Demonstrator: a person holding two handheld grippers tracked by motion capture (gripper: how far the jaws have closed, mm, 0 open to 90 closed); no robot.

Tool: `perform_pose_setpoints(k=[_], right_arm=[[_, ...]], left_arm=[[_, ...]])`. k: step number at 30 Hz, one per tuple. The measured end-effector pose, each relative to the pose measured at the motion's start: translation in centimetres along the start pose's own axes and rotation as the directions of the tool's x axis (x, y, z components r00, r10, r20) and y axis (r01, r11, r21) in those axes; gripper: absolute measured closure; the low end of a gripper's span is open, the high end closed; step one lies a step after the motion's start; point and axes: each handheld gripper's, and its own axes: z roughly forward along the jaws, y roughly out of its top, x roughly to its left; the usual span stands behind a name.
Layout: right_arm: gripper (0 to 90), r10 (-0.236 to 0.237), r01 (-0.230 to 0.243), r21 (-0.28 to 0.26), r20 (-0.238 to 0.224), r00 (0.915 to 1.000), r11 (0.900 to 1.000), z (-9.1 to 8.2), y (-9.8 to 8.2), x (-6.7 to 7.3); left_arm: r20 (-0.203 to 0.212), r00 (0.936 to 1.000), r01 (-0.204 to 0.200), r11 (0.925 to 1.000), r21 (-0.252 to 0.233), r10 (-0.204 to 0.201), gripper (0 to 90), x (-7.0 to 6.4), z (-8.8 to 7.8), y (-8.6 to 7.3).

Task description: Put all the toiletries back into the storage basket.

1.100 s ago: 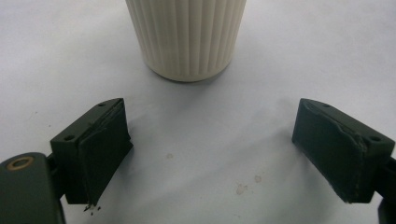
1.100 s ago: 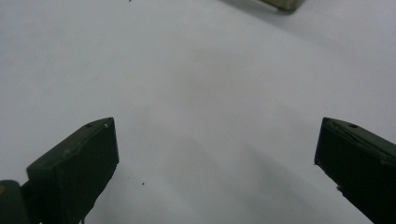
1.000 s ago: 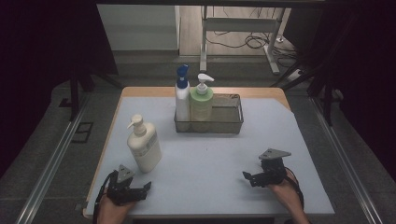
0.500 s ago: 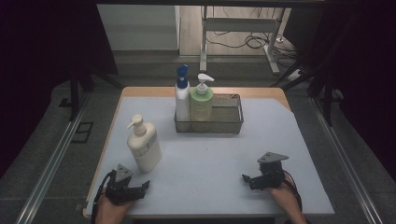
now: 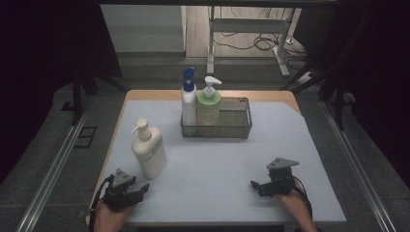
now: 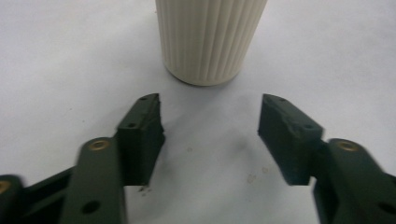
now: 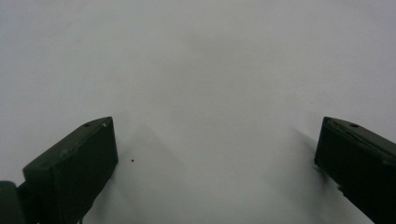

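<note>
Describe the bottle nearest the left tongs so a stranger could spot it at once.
Start at the wire basket at the table's far side, then come toward the near left. There the cream bottle stands alone on the mat. Unlike the two basket bottles, it is squat, ribbed and outside the basket.

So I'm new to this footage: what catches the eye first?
A cream pump bottle stands alone at the table's near left, just ahead of the left gripper, whose jaws have been closing on nothing. Behind it, a wire basket holds two more pump bottles.

Left tongs (image 5: 141, 187) narrower, lately closing (nothing between the jaws)
</note>
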Motion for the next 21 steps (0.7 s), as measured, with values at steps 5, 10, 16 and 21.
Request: perform_pose_setpoints(k=[5,10,16,21], right_arm=[[0.0,0.000,0.000,0.000,0.000,1.0000,1.000,0.0,0.0,0.0],[0.0,0.000,0.000,0.000,0.000,1.0000,1.000,0.0,0.0,0.0],[0.0,0.001,-0.001,-0.001,-0.001,1.0000,1.000,0.0,0.0,0.0],[0.0,0.001,-0.001,-0.001,-0.001,1.0000,1.000,0.0,0.0,0.0]], left_arm=[[-0.008,0.9999,0.009,0.9999,0.014,-0.009,57.3,0.3,0.0,0.2],[-0.022,0.9996,0.019,0.9996,0.021,-0.019,72.3,1.0,-0.1,0.7],[-0.041,0.9991,0.015,0.9992,0.037,-0.014,88.7,1.9,0.2,1.3],[-0.036,0.9991,0.023,0.9996,0.018,-0.022,89.4,2.7,0.6,1.7]])
